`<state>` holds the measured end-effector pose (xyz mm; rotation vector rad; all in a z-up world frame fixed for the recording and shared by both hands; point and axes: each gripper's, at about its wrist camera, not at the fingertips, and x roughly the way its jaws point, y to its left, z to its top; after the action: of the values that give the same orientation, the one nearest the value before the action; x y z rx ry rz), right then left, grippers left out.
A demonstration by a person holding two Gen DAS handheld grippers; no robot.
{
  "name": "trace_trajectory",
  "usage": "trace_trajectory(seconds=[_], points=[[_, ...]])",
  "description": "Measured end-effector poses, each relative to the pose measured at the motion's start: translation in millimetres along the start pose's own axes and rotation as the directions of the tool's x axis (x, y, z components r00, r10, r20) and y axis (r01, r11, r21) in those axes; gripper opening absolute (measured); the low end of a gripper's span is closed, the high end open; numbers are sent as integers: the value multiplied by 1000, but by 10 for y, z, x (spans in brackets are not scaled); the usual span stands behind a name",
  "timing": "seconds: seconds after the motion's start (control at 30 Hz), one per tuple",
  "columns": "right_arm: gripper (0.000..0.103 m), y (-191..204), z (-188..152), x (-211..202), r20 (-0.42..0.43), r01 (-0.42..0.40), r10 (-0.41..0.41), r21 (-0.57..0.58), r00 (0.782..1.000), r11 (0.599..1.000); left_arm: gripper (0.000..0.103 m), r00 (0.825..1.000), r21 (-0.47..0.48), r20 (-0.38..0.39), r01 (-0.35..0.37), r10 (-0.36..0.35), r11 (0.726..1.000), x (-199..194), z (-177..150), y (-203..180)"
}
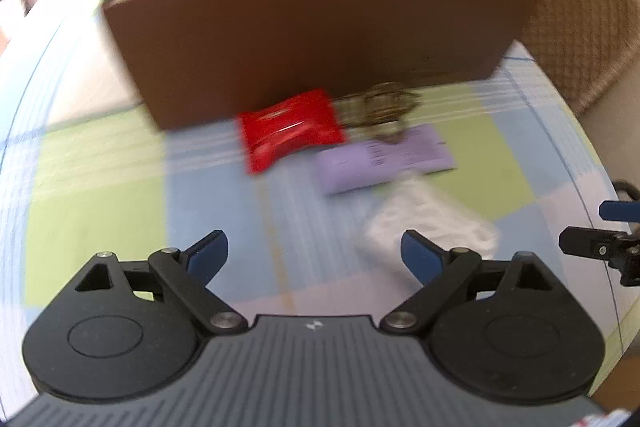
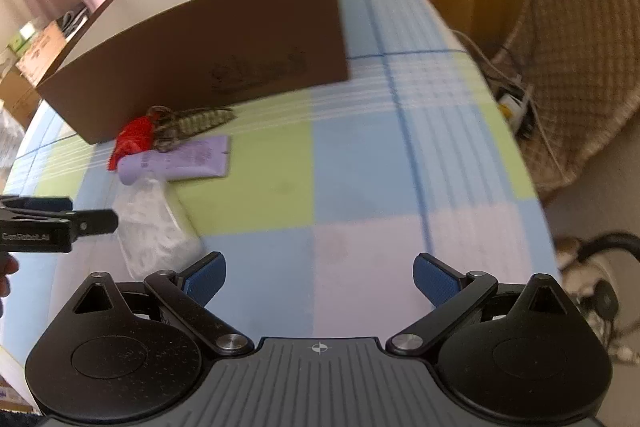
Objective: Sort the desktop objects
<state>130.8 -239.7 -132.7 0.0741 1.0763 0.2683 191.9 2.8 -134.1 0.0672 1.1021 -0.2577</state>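
Both tools hung spread and empty over the checked table (image 2: pixel 352 155): left tool (image 1: pixel 315 255), right tool (image 2: pixel 319 277). A red packet (image 1: pixel 290 133), purple tube (image 1: pixel 384 159) and white bag (image 1: pixel 434 219) lay mid-frame beside the brown box (image 1: pixel 312 39); approaching the bag squarely, fingers straddling it, seemed wisest.

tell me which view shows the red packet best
The left wrist view. There the red packet lies whole, though blurred, in front of the brown box, touching the purple tube. In the right wrist view it sits far left, partly hidden behind the patterned item and the tube.
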Motion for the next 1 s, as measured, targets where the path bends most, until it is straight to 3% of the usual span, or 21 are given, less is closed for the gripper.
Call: trace_trajectory(seconds=[0.13, 0.2, 0.37, 0.53, 0.7, 0.87, 1.0], points=[[98, 117, 107, 78, 12, -18, 18, -30, 1000, 999, 88, 999, -74, -11, 40, -41, 996, -78, 49, 80], [98, 124, 144, 78, 18, -18, 19, -31, 1000, 999, 93, 999, -68, 6, 50, -49, 996, -95, 84, -18], [98, 12, 116, 18, 24, 11, -11, 0, 1000, 1000, 94, 997, -33, -22, 76, -77, 997, 80, 196, -380], [98, -178, 10, -48, 16, 54, -55, 59, 998, 997, 97, 998, 12, -26, 51, -51, 999, 242, 218, -621], [98, -333, -89, -107, 6, 85, -86, 104, 996, 991, 89, 997, 55, -82, 5, -1, 998, 366, 171, -648], [98, -308, -87, -73, 4, 68, -68, 98, 998, 993, 75, 999, 106, -33, -36, 39, 994, 258, 37, -480], [98, -99, -11, 59, 2, 10, -10, 42, 1000, 999, 73, 997, 68, -24, -69, 71, 995, 124, -94, -146]])
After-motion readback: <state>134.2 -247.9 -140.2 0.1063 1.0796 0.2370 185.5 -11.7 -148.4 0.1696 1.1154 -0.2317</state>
